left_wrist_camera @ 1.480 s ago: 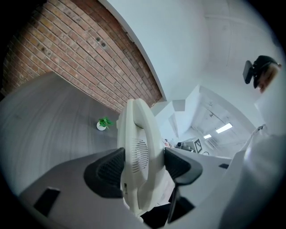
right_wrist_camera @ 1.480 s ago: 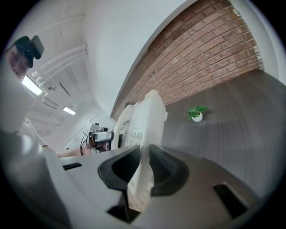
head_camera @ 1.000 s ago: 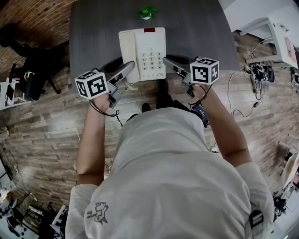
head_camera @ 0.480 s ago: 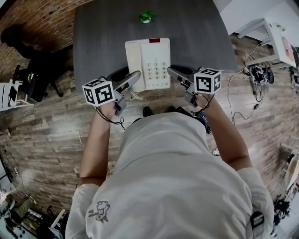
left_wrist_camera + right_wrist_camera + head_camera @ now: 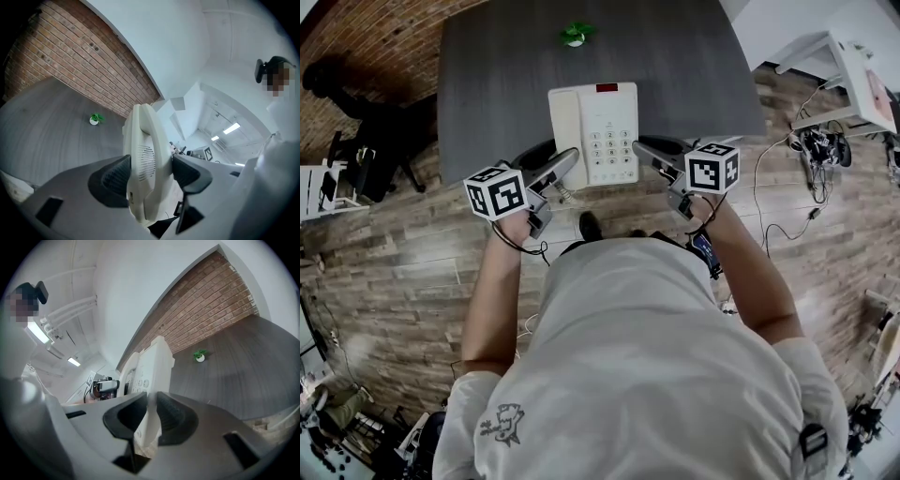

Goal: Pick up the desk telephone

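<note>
The white desk telephone [image 5: 595, 131] is gripped from both sides over the near edge of the dark grey table [image 5: 487, 84]. My left gripper [image 5: 567, 161] is shut on the handset side [image 5: 143, 140], with the pads [image 5: 115, 176] pressed against it. My right gripper [image 5: 643, 150] is shut on the keypad side's thin edge [image 5: 150, 366]. In the left gripper view the gripper [image 5: 150, 174] clamps a wide part. In the right gripper view the gripper [image 5: 151, 416] stands narrow around the edge. The coiled cord hangs below the left jaws.
A small green plant in a white pot [image 5: 574, 36] stands at the table's far side. A black chair [image 5: 366, 141] is at the left. At the right are a white shelf unit [image 5: 853, 66] and cables [image 5: 816, 145] on the wooden floor.
Both grippers drew the telephone away from the plant, toward the table's near edge and the person. Over the last half second they stayed about still.
</note>
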Demonstrator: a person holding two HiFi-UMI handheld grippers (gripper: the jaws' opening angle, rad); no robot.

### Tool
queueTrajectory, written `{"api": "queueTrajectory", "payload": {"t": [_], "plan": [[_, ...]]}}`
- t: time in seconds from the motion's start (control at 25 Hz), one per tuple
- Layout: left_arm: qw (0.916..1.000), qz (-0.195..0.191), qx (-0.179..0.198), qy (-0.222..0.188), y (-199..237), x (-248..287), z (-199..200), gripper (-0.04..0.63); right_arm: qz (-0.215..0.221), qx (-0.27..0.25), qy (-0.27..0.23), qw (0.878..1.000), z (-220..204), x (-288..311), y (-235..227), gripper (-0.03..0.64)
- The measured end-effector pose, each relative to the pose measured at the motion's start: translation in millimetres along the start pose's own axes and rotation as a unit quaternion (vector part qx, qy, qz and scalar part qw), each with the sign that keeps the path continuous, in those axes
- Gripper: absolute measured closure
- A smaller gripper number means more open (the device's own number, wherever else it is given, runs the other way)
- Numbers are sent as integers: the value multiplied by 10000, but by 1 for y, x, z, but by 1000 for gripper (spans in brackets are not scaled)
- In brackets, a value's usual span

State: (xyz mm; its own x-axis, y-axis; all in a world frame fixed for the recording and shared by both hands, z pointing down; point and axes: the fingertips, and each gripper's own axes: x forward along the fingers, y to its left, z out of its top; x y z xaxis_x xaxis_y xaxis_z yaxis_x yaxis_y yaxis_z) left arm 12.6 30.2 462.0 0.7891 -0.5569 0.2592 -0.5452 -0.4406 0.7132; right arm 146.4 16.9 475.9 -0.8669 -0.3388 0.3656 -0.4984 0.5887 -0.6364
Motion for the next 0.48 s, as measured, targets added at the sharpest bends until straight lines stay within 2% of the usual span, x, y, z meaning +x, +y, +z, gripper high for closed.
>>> {"api": "queueTrajectory", "payload": {"t": [0.36, 0.48], "plan": [[9999, 109, -108, -46, -20, 16, -13, 298, 63, -1, 68, 10000, -1, -26, -9, 545], [9998, 190, -37, -72, -53, 44, -40, 298, 142, -6, 17, 9999, -17, -71, -25, 544]]}}
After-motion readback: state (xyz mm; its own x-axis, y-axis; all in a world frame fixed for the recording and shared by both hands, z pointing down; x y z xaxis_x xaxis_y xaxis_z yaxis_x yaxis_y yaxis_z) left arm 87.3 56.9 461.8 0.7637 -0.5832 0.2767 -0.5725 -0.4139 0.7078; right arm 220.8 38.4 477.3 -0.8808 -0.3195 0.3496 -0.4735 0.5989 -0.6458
